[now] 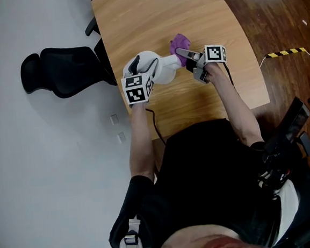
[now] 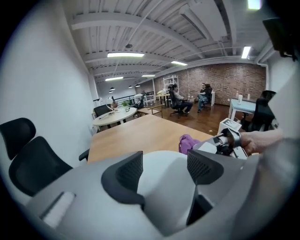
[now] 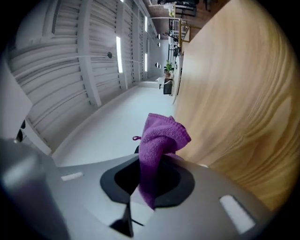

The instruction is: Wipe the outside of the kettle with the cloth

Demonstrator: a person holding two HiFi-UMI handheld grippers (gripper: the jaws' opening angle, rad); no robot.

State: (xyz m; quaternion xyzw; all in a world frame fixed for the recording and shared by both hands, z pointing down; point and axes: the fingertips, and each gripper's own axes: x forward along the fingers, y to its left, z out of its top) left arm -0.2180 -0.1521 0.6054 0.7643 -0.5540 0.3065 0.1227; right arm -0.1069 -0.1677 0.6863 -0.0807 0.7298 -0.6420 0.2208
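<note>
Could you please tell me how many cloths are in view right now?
1. The purple cloth is pinched in the right gripper, beside the white kettle and over the wooden table. Another could lie hidden behind the kettle.

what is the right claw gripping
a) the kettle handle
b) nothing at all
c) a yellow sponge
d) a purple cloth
d: in the right gripper view the purple cloth sticks out from between the jaws of the right claw, which are pinched shut on it.
</note>
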